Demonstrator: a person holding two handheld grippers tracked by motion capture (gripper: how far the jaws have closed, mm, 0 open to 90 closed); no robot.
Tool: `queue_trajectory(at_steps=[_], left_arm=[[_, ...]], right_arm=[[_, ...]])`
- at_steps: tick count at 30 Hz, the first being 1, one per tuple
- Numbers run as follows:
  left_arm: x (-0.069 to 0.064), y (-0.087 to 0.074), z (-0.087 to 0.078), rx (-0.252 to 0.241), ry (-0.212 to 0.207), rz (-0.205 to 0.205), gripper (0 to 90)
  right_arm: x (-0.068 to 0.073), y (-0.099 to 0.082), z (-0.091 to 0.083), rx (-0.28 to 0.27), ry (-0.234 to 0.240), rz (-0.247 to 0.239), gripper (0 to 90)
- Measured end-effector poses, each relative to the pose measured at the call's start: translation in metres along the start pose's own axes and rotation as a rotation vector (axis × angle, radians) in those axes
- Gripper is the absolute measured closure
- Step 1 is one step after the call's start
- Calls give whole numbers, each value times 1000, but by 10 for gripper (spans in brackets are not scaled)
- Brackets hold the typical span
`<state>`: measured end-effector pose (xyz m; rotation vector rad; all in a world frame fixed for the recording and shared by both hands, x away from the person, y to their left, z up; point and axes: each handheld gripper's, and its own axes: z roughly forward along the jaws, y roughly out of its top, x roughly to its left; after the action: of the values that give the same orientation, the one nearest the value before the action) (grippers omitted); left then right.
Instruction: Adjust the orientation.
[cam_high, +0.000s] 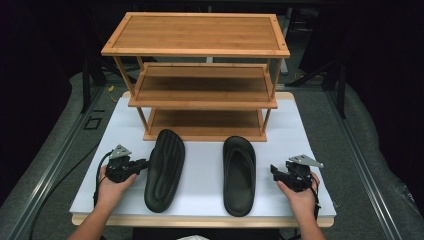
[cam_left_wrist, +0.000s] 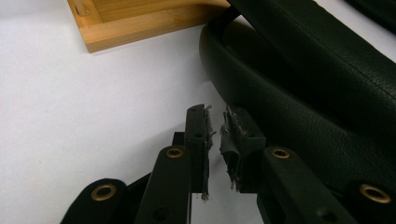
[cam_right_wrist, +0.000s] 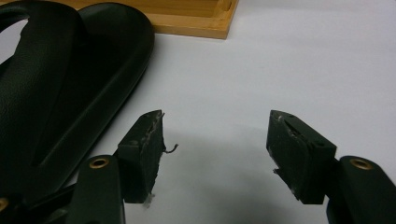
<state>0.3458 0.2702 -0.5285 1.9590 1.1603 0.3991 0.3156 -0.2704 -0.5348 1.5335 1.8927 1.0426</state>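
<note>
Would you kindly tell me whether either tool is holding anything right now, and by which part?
Nothing is held. The left tool is shut on air beside the upside-down slipper; the right tool stands open over bare table near the upright slipper.

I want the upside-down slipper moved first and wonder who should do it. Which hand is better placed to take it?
Left, probably. The left gripper sits right at the edge of the overturned slipper, jaws nearly closed with nothing between. The right gripper, jaws open, waits beside the upright slipper, farther away.
</note>
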Motion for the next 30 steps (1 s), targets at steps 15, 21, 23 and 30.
queue_trajectory(at_steps=[15,21,23,30], left_arm=[[-13,7,-9,-71,-37,2,803],[-16,9,-11,-93,-46,-10,795],[-18,10,-11,-101,-50,-12,793],[-23,12,-13,-121,-51,-3,776]], right_arm=[[-2,0,0,-3,15,32,377],[-4,0,0,0,20,45,381],[-5,0,0,3,25,50,382],[-5,-1,0,0,23,61,384]])
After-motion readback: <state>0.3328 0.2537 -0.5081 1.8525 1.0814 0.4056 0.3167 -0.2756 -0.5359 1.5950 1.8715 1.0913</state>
